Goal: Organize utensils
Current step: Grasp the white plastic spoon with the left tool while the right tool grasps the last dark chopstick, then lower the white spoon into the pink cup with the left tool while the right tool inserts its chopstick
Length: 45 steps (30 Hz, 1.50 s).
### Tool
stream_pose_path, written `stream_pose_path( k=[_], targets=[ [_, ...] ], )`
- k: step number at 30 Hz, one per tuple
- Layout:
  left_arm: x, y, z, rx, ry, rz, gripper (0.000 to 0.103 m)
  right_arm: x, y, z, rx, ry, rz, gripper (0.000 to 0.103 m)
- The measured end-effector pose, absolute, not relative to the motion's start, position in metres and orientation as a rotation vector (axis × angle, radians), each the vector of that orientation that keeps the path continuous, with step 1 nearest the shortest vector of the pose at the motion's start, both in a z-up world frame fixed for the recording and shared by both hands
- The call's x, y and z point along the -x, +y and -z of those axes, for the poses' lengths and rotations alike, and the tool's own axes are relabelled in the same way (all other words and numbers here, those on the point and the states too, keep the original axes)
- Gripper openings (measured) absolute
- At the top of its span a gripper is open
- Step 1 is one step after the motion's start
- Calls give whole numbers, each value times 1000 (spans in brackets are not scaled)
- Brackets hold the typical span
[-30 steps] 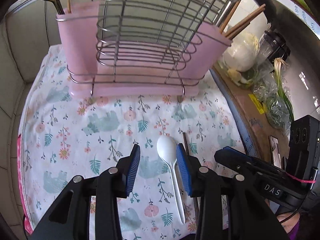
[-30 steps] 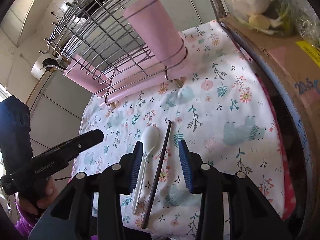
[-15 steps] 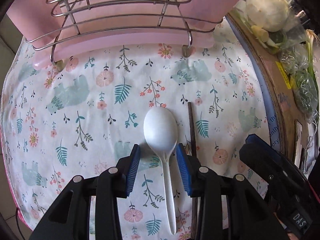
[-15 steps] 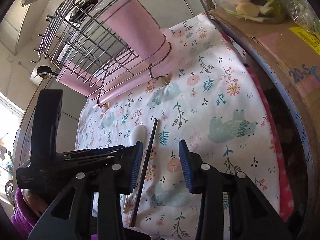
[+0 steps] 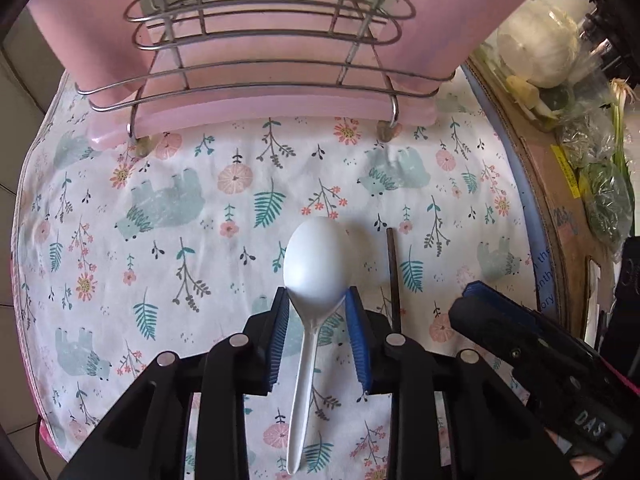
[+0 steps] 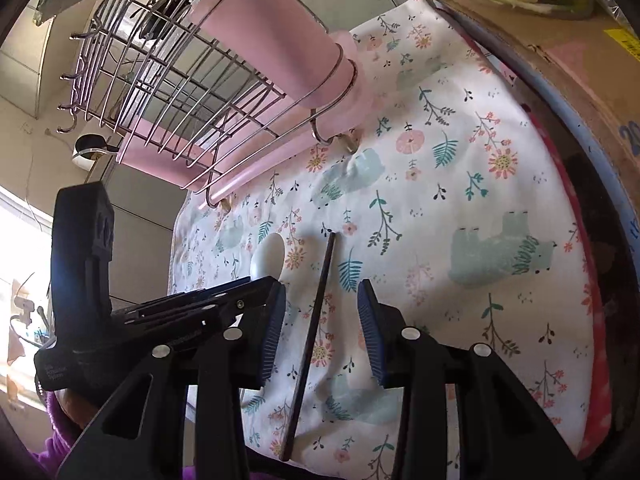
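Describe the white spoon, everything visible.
The white spoon looks like smooth, matte plastic: an oval bowl tapering into a slim handle. It lies flat on the floral cloth, bowl toward the pink rack, handle toward the camera. A dark chopstick lies beside it, roughly parallel, apart. The left hand-held gripper straddles its neck, jaws closing; the blue pads sit at the bowl's edges, firm contact unclear.

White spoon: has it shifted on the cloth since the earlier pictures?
No. The white spoon lies beside the dark chopstick, its bowl by the same teal leaf on the cloth.
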<state>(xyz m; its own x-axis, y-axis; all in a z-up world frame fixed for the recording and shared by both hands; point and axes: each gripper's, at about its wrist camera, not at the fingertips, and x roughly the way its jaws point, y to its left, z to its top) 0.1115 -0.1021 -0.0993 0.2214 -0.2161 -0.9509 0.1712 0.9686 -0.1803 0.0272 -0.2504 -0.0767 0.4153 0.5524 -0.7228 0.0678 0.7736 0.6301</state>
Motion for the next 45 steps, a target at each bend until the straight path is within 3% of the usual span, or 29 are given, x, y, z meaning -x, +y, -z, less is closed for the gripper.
stream_pose_path(
  k=[2,11,13,14,15,17,24,26,28,30,39,45],
  targets=[
    [-110,-91,92,73,1301,283,0,-37,-246,79,-660,1143,-348,38],
    [-115,-59,79,108,1247,340,0,-69,-216,95,-576,1266,-296,36],
    [-124,-60,76,62,1254,394,4,-71,-210,96,-546,1279,-284,35],
    [-129,-65,76,32,1265,418,11,-73,-207,96,-535,1284,-278,34],
    [-133,-70,78,2,1273,438,21,-75,-206,96,-523,1289,-275,32],
    [-141,-81,85,-64,1288,467,27,-81,-199,96,-490,1305,-267,28],
    [-158,-107,117,-179,1371,463,27,-87,-183,97,-408,1325,-253,10],
    [-157,-114,117,-225,1357,454,25,-88,-179,99,-393,1317,-244,7],
    [-154,-117,114,-277,1321,445,10,-87,-178,99,-390,1307,-243,6],
    [-152,-113,108,-252,1303,481,2,-84,-180,98,-403,1290,-248,5],
    [-135,-71,57,-30,1154,483,1,-62,-205,67,-507,1137,-287,5],
    [-108,-29,0,91,916,462,1,-41,-225,14,-504,907,-291,5]
  ],
)
